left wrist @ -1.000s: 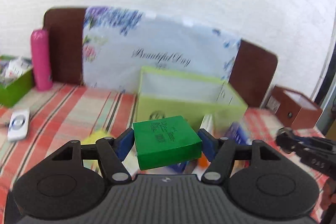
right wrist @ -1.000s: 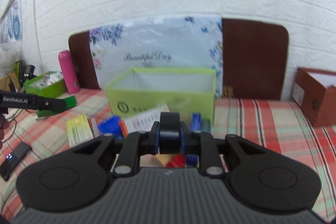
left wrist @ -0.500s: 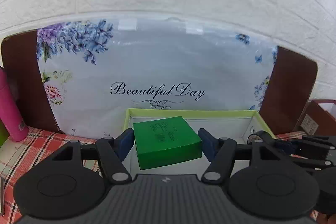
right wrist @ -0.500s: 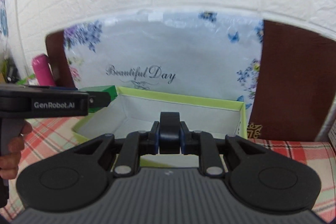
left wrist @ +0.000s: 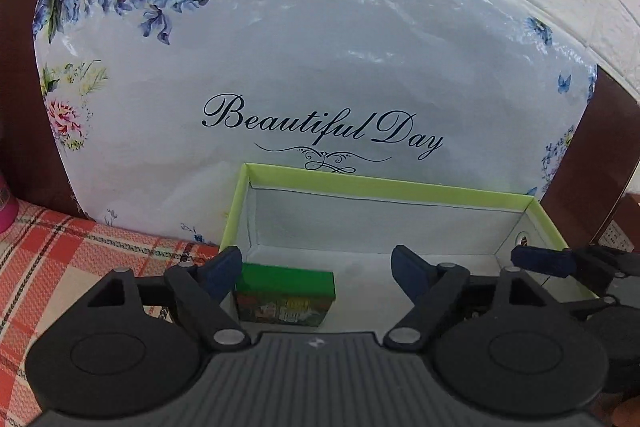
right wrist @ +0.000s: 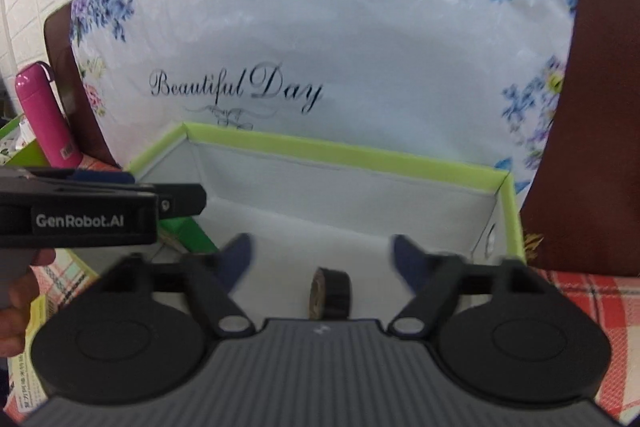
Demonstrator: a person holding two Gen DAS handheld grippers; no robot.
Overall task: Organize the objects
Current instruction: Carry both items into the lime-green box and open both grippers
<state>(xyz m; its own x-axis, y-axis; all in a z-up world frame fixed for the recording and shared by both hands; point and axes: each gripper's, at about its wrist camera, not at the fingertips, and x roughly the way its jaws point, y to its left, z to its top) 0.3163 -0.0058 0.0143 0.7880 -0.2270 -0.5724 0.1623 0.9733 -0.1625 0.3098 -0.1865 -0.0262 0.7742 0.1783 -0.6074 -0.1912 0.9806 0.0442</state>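
Left wrist view: both claws stood spread over the lime-green open cardboard box (left wrist: 384, 187), each with its item let go inside.

The left claw (left wrist: 318, 267), whose jaws had just been opening, stood wide, and the small green rectangular carton (left wrist: 285, 289) lay on the box's white floor near the left wall, close by the left fingertip (left wrist: 224, 269) though contact could not be told. In the right wrist view the right claw (right wrist: 322, 259), jaws also just opened, stood wide with the black roll of tape (right wrist: 330, 293) on edge on the floor between them, touching neither. Behind the box leaned a pale floral-printed "Beautiful Day" panel (left wrist: 320, 67). A pink cylindrical bottle (right wrist: 44, 115) stood far left on the red plaid-covered bench (left wrist: 72, 259).
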